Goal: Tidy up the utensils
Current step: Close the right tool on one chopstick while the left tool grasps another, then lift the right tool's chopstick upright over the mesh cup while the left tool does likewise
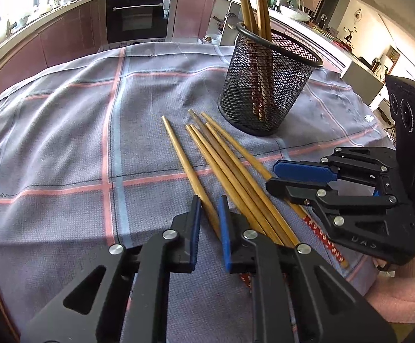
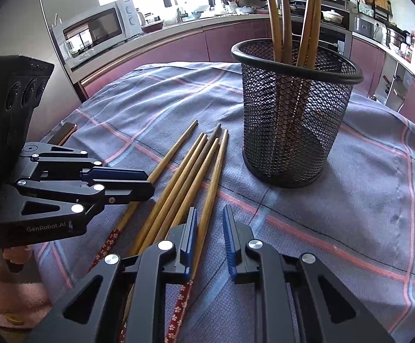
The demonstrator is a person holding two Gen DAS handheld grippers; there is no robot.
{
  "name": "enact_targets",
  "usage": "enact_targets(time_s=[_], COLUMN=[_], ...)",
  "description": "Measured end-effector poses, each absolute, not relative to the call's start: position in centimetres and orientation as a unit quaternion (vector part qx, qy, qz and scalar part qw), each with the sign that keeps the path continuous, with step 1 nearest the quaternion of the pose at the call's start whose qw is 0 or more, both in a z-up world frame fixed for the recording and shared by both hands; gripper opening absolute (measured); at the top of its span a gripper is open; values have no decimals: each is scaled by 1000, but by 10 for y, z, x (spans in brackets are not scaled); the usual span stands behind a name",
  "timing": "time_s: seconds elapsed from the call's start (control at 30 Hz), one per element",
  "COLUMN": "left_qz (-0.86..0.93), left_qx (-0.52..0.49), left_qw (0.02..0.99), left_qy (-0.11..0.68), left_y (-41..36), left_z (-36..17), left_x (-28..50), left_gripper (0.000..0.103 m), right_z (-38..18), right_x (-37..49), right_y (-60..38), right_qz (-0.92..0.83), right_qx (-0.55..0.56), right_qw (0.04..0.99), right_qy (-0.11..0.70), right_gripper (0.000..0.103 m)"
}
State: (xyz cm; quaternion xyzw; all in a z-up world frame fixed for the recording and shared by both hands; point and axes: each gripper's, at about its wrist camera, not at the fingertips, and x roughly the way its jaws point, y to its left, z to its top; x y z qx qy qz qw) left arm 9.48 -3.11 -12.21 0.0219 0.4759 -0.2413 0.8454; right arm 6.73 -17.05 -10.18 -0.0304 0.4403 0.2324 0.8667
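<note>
Chopsticks (image 1: 221, 165) are seen lying loose on the table (image 1: 64, 143), nearest the cameras and on the near side of the mesh cup (image 1: 267, 85). Five are counted there, their thin tips pointing toward the cup. The leftmost one is clamped near its thick end by the narrow jaws of the left gripper (image 1: 209, 223). The rightmost one appears to be caught between the nearly closed jaws of the right gripper (image 2: 209, 240), though contact with both pads cannot be confirmed. Farther back, the cup is found standing upright on the checked cloth (image 2: 379, 200), with about four chopsticks (image 2: 293, 23) already stood inside. The sorting is therefore judged to be roughly half done: five pieces are left to be moved into the cup.
</note>
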Motion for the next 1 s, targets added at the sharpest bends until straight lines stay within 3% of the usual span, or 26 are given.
enact_targets(time_s=[0.13,0.5,1.0], left_qz=[-240,-223,-209], left_qx=[19,27,-12], left_qw=[845,851,862], left_qy=[477,475,462], left_y=[-29,-33,-20], left_z=[-122,-124,-110], left_x=[94,102,95], left_gripper=[14,15,8], right_z=[-102,-101,-90], right_x=[67,73,64], right_y=[-175,-171,-187], right_qz=[232,226,237], right_qx=[-27,-33,1], right_qw=[866,867,872], right_qy=[443,442,429], right_gripper=[8,8,5])
